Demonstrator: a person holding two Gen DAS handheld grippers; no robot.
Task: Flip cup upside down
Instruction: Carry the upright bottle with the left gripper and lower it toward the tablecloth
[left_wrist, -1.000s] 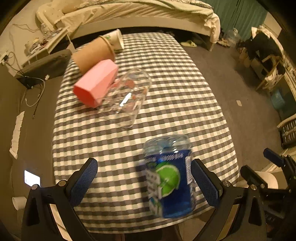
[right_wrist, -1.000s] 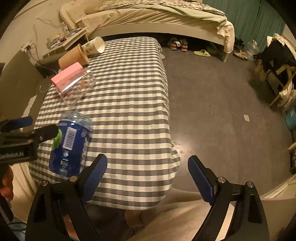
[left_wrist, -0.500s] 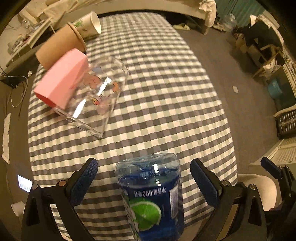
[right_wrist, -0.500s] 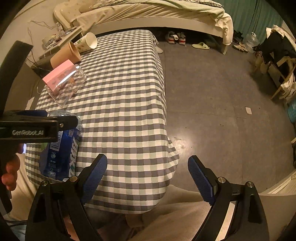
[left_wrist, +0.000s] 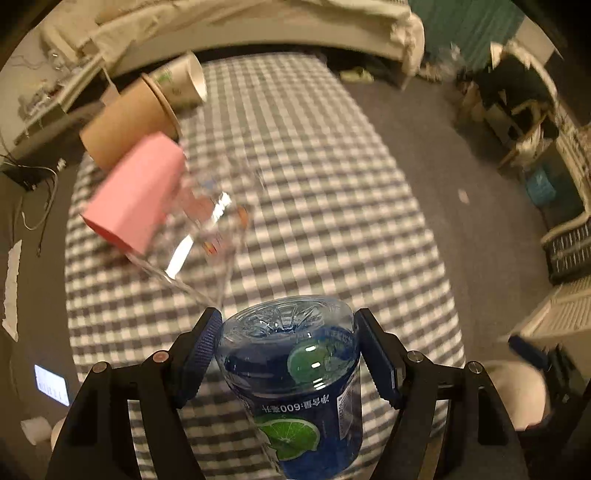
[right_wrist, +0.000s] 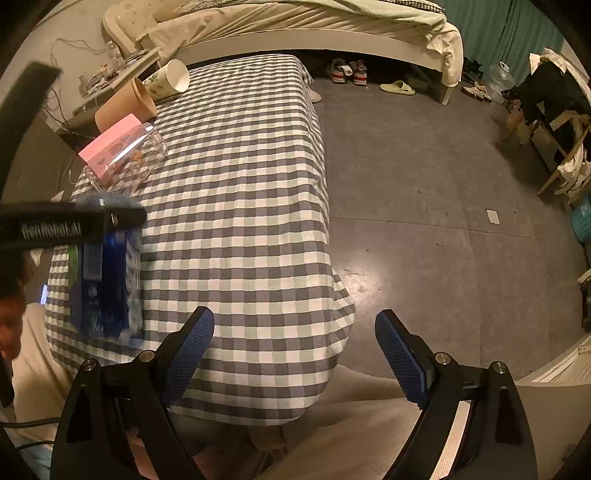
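- The left gripper (left_wrist: 286, 354) clenched the blue cup (left_wrist: 295, 384) at the near edge of the checked table (left_wrist: 332, 206), gripped across its sides, likely for turning
- The right gripper (right_wrist: 293, 349) hung spread wide and empty, kept clear off the table's corner

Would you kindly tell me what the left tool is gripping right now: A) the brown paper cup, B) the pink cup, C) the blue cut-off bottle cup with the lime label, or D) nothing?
C: the left tool has both pads pressed against the blue bottle cup, whose closed base points away from the camera.
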